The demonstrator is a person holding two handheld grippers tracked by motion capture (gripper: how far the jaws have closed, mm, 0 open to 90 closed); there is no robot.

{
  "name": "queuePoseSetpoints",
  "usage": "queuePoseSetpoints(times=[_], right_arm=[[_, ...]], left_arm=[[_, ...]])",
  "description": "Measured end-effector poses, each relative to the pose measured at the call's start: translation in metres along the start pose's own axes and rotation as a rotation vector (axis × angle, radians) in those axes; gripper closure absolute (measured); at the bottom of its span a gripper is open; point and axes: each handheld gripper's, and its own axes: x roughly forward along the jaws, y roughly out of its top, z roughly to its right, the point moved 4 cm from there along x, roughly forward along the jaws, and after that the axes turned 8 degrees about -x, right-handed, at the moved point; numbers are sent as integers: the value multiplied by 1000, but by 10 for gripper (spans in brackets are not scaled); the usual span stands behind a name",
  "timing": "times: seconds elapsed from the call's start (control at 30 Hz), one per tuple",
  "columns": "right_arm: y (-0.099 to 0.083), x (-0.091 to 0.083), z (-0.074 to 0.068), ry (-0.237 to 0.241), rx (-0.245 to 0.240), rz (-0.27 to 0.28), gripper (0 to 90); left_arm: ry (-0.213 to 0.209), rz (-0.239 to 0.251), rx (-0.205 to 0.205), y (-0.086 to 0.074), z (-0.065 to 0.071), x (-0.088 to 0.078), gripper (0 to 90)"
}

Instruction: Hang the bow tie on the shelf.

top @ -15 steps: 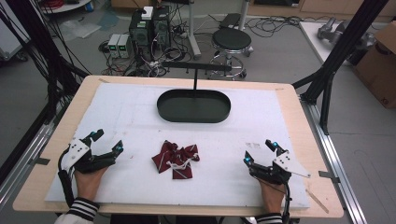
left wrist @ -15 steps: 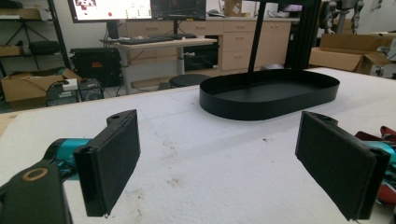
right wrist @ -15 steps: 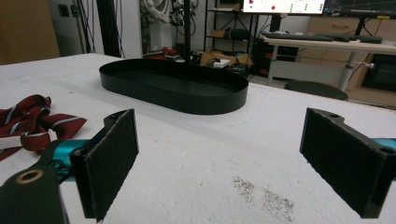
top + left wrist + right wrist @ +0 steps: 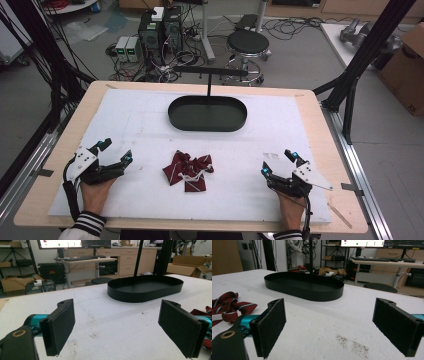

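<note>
The left claw point(image 4: 114, 151) is resting at the lower left of the frame, jaws spread apart, holding nothing. The right claw point(image 4: 278, 162) is sitting at lower right, likewise apart. A crumpled maroon striped cloth point(image 4: 188, 171) is lying between them on the white counter point(image 4: 125, 125), below the black oval tray point(image 4: 207, 114).

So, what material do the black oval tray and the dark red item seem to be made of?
The black oval tray looks like thin metal or hard plastic with a matte finish: its wall is rigid, even and hardly shines. The dark red item looks like woven fabric, since it lies crumpled in soft folds, with pale stripes.
</note>
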Motion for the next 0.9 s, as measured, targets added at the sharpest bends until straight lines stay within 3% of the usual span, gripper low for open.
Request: queuePoseSetpoints(times=[0.2, 0.33, 0.47, 0.67, 0.9], right_arm=[[0, 0, -1, 0, -4, -3, 105], [0, 0, -1, 2, -6, -2, 105], [0, 0, -1, -2, -8, 1, 105], [0, 0, -1, 2, 1, -1, 105], [0, 0, 0, 1, -1, 2, 105]], left_arm=[[-15, -6, 5, 0, 0, 0, 144], [-14, -50, 6, 1, -1, 2, 144], [-27, -65, 11, 8, 0, 1, 144], [-91, -84, 64, 37, 9, -4, 144], [-210, -139, 97, 77, 29, 2, 144]])
